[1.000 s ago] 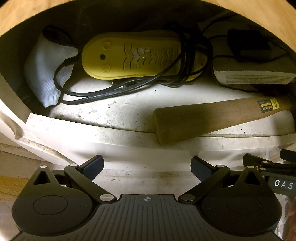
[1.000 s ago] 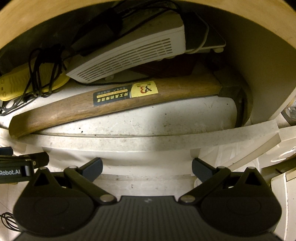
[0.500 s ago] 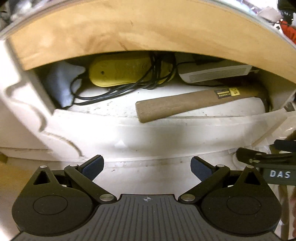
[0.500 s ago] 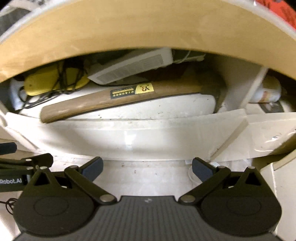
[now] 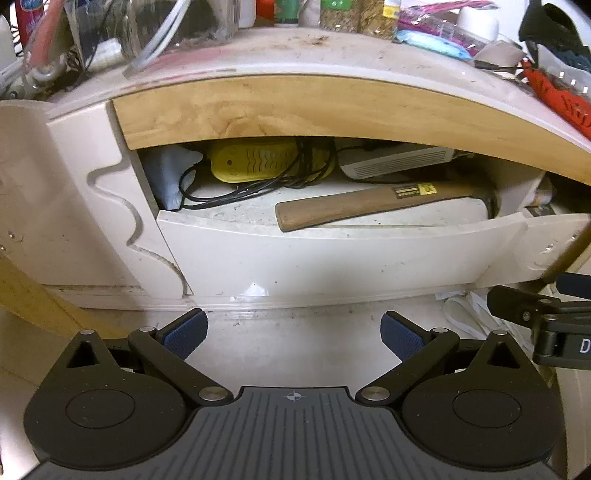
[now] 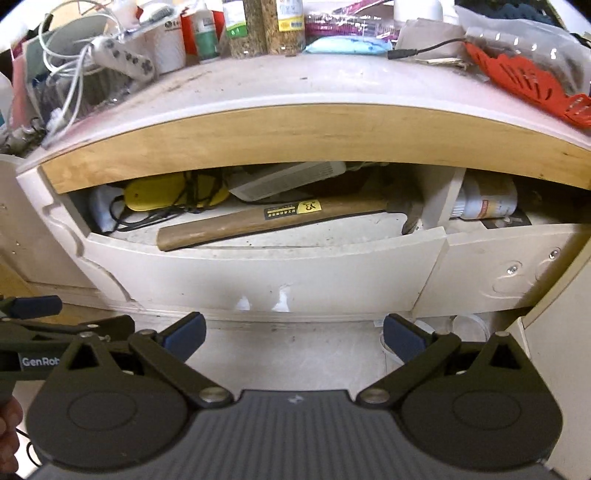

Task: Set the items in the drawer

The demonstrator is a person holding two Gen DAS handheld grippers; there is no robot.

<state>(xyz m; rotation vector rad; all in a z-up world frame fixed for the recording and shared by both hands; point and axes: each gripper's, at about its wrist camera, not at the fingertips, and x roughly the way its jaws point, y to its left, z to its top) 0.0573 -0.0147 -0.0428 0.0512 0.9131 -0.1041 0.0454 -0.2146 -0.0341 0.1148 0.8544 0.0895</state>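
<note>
Drawer: we see the drawer [image 5: 332, 254] pulled partly out under the wooden rail [image 5: 295, 107], its white front facing us.
Hammer: the hammer [image 5: 369, 201] lies inside along the drawer's front edge, handle end toward the left, head at the right wall.
Back row: a yellow device [image 5: 258, 164] wrapped in black cord [image 5: 229, 192] sits at the back left, a white vented box [image 5: 395, 162] at the back right, a pale cloth [image 5: 166, 173] in the left corner.
Left gripper: our left gripper [image 5: 293, 334] hangs in front of the drawer, fingers spread, holding nothing.
Right gripper: our right gripper [image 6: 293, 334] is likewise spread and empty.
Bench top: bottles [image 6: 240, 26] and cables [image 6: 70, 74] crowd the back edge.
</note>
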